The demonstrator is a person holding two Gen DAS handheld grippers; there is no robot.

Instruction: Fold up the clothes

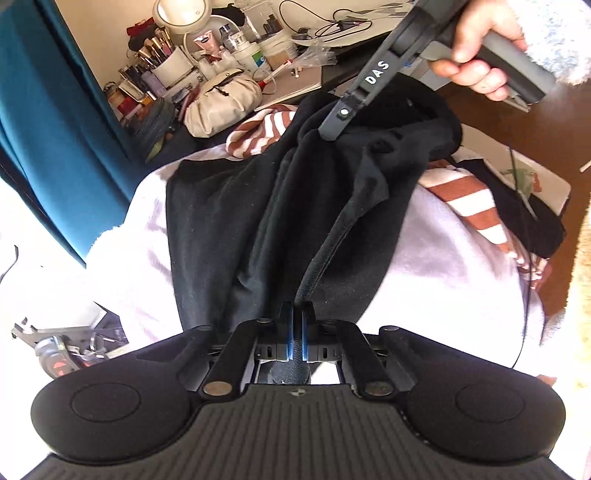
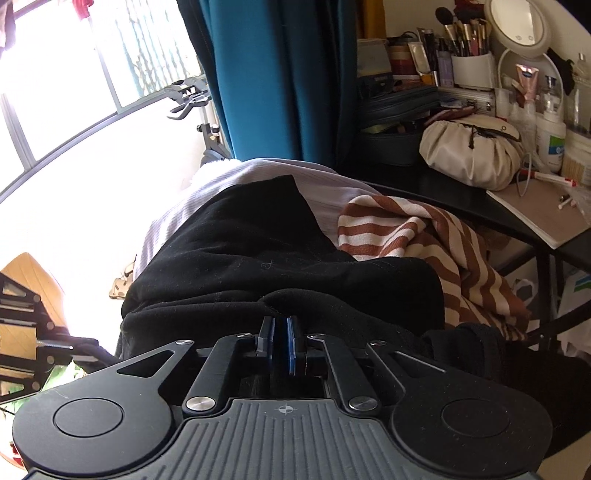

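Note:
A black garment [image 1: 236, 221] lies stretched over a pale lilac cloth [image 1: 436, 251] on the work surface. My left gripper [image 1: 296, 314] is shut on the garment's thick hem at the near end. My right gripper [image 1: 334, 127] shows in the left wrist view at the far end, held by a hand, its tip pinching the raised black fabric. In the right wrist view the right gripper [image 2: 280, 332] is shut on a fold of the black garment [image 2: 240, 243]. A brown and white striped garment [image 2: 406, 229] lies crumpled beside it.
A black desk [image 2: 443, 192] behind holds a beige pouch [image 2: 469, 155], makeup brushes [image 2: 465, 33], bottles and a round mirror [image 2: 517, 22]. A teal curtain [image 2: 280, 74] hangs at the window. The striped garment [image 1: 476, 210] also lies to the right in the left wrist view.

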